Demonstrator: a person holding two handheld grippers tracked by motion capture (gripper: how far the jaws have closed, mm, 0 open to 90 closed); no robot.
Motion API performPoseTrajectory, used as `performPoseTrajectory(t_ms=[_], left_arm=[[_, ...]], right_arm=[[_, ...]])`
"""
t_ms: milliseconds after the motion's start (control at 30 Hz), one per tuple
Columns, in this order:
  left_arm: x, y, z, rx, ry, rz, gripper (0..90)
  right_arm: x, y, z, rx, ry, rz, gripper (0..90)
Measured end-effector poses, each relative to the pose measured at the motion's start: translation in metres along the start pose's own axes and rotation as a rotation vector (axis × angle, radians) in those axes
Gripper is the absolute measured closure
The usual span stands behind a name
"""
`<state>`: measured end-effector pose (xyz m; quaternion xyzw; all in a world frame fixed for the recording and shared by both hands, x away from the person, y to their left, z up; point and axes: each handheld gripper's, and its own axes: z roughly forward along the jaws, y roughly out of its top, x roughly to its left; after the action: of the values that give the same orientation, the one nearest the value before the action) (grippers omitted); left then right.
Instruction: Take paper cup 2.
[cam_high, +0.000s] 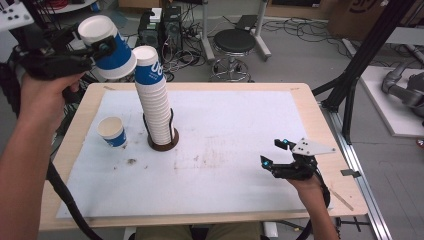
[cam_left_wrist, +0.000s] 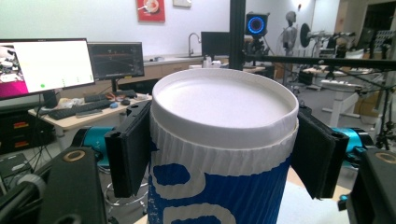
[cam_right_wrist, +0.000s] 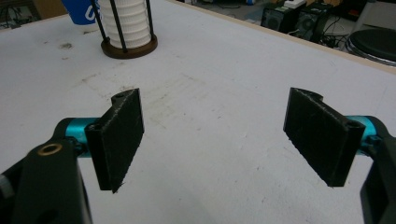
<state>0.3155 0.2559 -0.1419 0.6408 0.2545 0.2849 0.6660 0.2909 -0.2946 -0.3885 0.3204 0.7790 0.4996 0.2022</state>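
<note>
Above the far left corner of the table, the left gripper holds one blue-and-white paper cup upside down, its white bottom facing up and away. From the left gripper view, the two black jaws press on both sides of this cup, just under its bottom rim, so the grip looks firm. The cup hangs in the air, close beside the top of the tall cup stack, which stands in a round holder with thin black rods. One more single cup stands upright on the white mat, left of the holder.

The right gripper rests low near the right front of the mat, with its jaws wide apart and nothing between them.

I judge that one cup is being lifted from the stack for placing on the table. Next, the hand needs to turn the cup upright and lower it on a free place near the single cup.
</note>
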Motion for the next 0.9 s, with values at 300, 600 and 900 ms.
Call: performPoseTrajectory(t_ms=[300,600,900], left_arm=[[-0.009,-0.042,-0.022,0.031,-0.032,-0.01,28.9],[-0.03,-0.093,-0.025,0.049,-0.098,0.006,28.9],[-0.052,-0.146,-0.01,0.104,-0.16,-0.017,28.9]], right_arm=[[0.002,0.0,0.004,0.009,0.005,0.002,20.7],[0.004,-0.001,0.009,0.02,0.016,-0.002,20.6],[0.007,0.0,0.012,0.014,0.028,-0.001,20.6]])
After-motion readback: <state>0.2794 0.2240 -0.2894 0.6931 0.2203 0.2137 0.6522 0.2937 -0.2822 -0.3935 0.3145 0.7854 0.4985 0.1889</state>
